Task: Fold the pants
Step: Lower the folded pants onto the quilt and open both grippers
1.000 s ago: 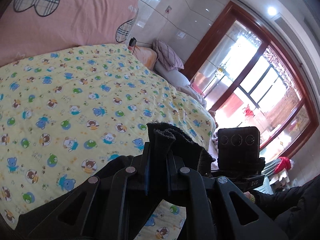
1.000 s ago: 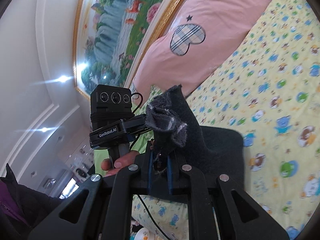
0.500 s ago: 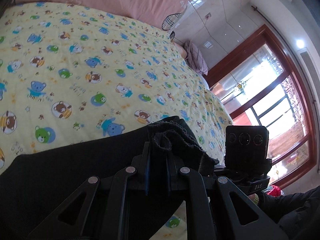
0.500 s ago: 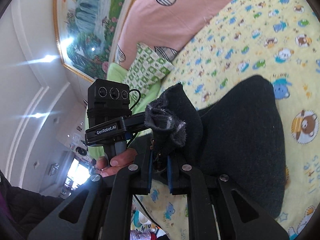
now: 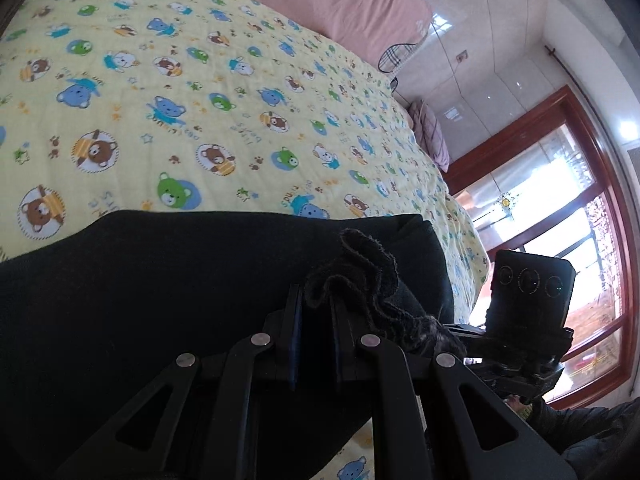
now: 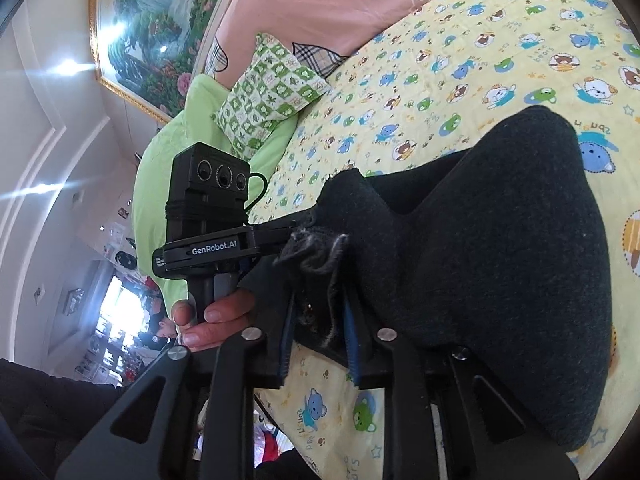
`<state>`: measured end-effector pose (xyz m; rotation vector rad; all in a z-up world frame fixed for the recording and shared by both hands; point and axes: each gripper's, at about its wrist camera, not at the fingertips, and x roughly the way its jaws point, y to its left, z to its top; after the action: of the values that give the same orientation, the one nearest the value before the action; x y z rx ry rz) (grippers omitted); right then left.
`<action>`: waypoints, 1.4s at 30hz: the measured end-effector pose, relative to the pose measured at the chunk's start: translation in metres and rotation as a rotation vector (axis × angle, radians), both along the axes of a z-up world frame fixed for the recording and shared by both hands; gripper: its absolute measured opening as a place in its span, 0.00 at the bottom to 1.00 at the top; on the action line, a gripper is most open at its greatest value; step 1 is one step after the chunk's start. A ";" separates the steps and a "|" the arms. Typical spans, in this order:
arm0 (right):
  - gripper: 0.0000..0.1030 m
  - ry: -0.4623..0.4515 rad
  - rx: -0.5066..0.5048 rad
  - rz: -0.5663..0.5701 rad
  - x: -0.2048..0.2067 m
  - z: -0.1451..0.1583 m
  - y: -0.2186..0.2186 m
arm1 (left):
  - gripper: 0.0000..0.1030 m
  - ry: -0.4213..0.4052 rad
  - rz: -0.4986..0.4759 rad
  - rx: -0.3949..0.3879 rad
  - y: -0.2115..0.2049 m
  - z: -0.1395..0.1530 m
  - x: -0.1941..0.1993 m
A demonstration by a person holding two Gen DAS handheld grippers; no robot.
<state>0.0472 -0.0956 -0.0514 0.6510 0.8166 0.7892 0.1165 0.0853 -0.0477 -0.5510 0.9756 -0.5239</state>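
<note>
The dark pants (image 5: 160, 300) lie spread flat on the yellow bear-print sheet (image 5: 200, 100). My left gripper (image 5: 316, 300) is shut on a bunched, frayed edge of them, low over the cloth. In the right wrist view the pants (image 6: 500, 260) stretch away to the right. My right gripper (image 6: 318, 312) has its jaws opening, and the frayed hem hangs loosely in the gap between the blue pads. Each view shows the other gripper beside it: the right gripper (image 5: 528, 300) and the left gripper (image 6: 212, 208), which a hand (image 6: 216, 316) holds.
A pink quilt (image 5: 340, 0) lies along the far side of the bed. A green patterned pillow (image 6: 272, 92) rests on a lime cushion at one end. A red-framed window (image 5: 560, 220) and a framed painting (image 6: 160, 20) are on the walls.
Both grippers came down toward the bed, and the pants went from hanging to lying on the sheet. The right jaws have spread apart around the hem.
</note>
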 end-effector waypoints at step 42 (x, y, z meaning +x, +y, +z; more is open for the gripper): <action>0.56 -0.146 -0.067 0.252 0.036 0.056 0.113 | 0.41 0.028 0.810 -0.030 0.152 0.035 -0.237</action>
<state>0.0833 0.0171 0.0051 0.4299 0.7967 1.0209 -0.1204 0.2376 -0.0131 -0.9163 0.6900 0.1955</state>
